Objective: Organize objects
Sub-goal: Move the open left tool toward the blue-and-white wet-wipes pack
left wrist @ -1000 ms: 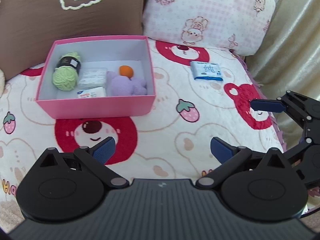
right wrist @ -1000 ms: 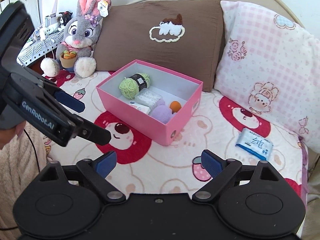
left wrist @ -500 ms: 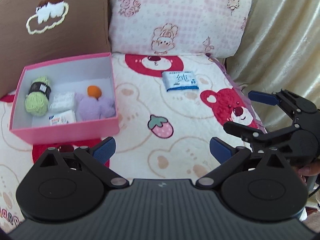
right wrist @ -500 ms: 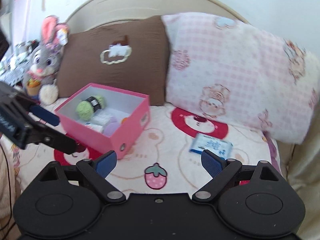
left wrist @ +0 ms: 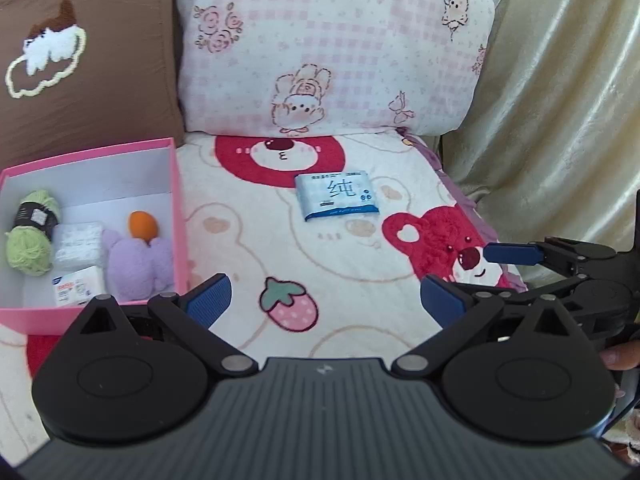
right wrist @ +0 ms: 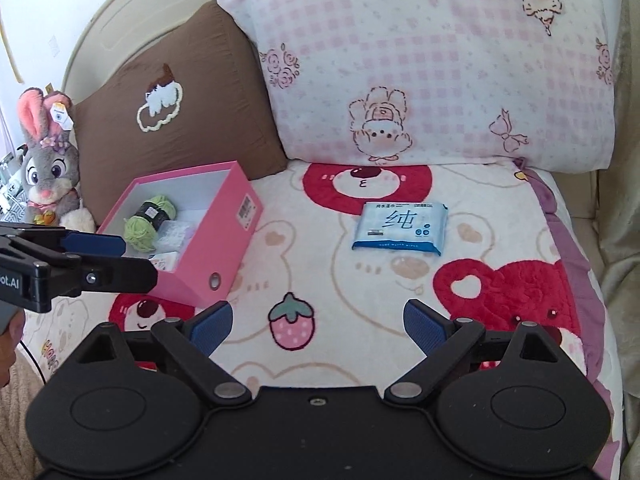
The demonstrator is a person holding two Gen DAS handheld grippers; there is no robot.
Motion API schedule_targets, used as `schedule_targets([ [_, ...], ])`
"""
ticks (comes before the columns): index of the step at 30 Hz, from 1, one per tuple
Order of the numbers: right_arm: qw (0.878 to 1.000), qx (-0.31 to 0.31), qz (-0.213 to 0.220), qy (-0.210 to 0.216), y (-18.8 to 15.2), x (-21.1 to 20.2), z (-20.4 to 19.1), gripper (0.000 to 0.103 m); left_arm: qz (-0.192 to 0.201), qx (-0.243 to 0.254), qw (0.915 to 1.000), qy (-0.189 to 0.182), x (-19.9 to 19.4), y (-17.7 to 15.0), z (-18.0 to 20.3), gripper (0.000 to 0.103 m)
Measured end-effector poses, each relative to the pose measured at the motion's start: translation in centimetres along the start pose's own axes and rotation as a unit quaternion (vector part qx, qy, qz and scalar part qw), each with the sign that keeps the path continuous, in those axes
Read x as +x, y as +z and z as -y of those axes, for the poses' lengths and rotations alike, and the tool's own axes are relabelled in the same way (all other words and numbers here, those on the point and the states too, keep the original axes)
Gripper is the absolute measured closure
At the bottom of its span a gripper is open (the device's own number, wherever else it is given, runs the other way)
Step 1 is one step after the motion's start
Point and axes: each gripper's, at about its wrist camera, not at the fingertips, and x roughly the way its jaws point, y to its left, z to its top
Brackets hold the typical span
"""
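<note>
grippers: two. left gripper [left wrist: 325,298] spread wide, nothing between the blue pads; right gripper [right wrist: 318,322] also spread wide and empty. both above the blanket [right wrist: 320,272], touching nothing.
wipes pack: one, blue and white [right wrist: 401,228], lying flat on the blanket, in front of the pink pillow, well apart from the box, to the right of it. not held by any claw.
box: one, pink outside, white inside [left wrist: 176,208], open on top, standing on the blanket in front of the brown pillow.
inside the box: five things counted. one green yarn ball [left wrist: 31,236] with a black band at the left wall; one orange ball [left wrist: 142,225] touching the top of one purple plush [left wrist: 138,266] at the right wall; two small white packs, the clear one [left wrist: 78,241] in the middle, the printed one [left wrist: 78,285] at the front wall.
pillows: two, one brown [right wrist: 176,92] with a cloud patch, one pink checked [right wrist: 432,64], side by side.
only in right wrist view: one grey rabbit toy [right wrist: 47,160] left of the brown pillow; the sticker and round hole on the side of the box; only three box items visible here.
only in left wrist view: one beige curtain [left wrist: 560,92] at the right; orange ball and purple plush.
</note>
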Motion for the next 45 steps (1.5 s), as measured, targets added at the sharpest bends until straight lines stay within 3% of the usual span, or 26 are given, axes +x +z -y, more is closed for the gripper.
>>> schedule_targets([
  [7, 1.000, -0.007, 0.022, -0.013, 0.5, 2.7, 2.2, 0.009, 0.013, 0.019, 0.9997, -0.002, 4.3, 1.3, 0.6, 0.001],
  [13, 0.999, -0.018, 0.028, -0.037, 0.1, 5.1, 3.1, 0.009, 0.013, 0.005, 0.9998, 0.015, 7.7, 1.7, -0.3, 0.002],
  [21, 0.996, -0.045, 0.042, -0.060, 1.0, 7.7, 2.9, 0.012, 0.011, -0.019, 0.9997, -0.009, 11.7, 2.9, -1.3, 0.003],
  [35, 0.993, -0.076, 0.060, -0.063, 1.5, 11.3, 4.3, 0.013, -0.003, -0.074, 0.9963, -0.045, 19.0, 4.0, -3.3, 0.004],
  [42, 0.994, -0.039, 0.056, -0.080, 2.3, 15.2, 6.7, 0.013, -0.014, -0.089, 0.9944, -0.055, 21.5, 4.5, -3.9, 0.005],
  [45, 0.995, -0.038, 0.068, -0.062, 2.1, 16.4, 7.4, 0.012, -0.014, -0.091, 0.9943, -0.053, 23.0, 4.9, -4.1, 0.006],
])
